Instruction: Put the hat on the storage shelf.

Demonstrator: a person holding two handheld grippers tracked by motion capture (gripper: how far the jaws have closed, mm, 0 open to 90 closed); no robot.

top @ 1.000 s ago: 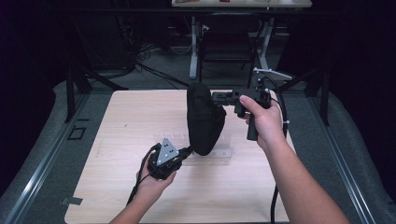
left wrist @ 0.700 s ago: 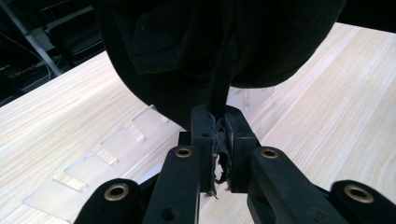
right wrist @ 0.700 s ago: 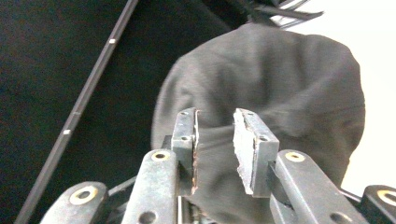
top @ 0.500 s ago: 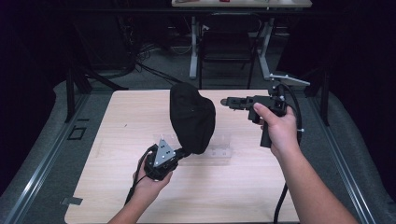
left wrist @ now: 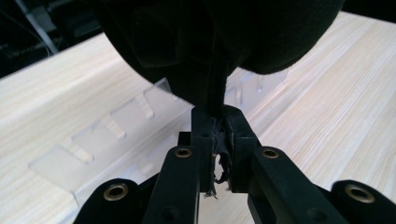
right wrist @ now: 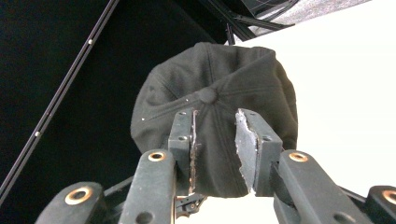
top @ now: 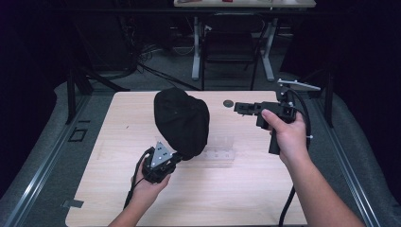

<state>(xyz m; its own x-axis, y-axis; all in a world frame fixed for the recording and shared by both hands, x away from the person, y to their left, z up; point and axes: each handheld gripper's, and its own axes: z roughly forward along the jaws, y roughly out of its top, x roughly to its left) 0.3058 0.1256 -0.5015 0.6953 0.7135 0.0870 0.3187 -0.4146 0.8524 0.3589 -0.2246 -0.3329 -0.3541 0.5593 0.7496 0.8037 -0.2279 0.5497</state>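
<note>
A black cap (top: 182, 120) is held up over the middle of the wooden table (top: 118, 198). My left gripper (top: 176, 157) is shut on the cap's lower edge. In the left gripper view the cloth of the cap (left wrist: 210, 37) is pinched between the pads of the left gripper (left wrist: 215, 121). My right gripper (top: 239, 108) is to the right of the cap, level, pointing at it and apart from it. Its jaws have just been opening, and nothing is between them. In the right gripper view the crown of the cap (right wrist: 243, 79) shows beyond the parted jaws of the right gripper (right wrist: 215, 126).
A clear acrylic stand (top: 220, 149) lies flat on the table under and to the right of the cap; the left gripper view shows the stand (left wrist: 112, 135) too. A small dark round spot (top: 228, 102) sits near the far edge. Table legs and cables stand behind.
My right gripper has left the cap and drawn off to the right, its jaws wider. The cap has swung left and now stands over my left gripper, which has stayed put.
</note>
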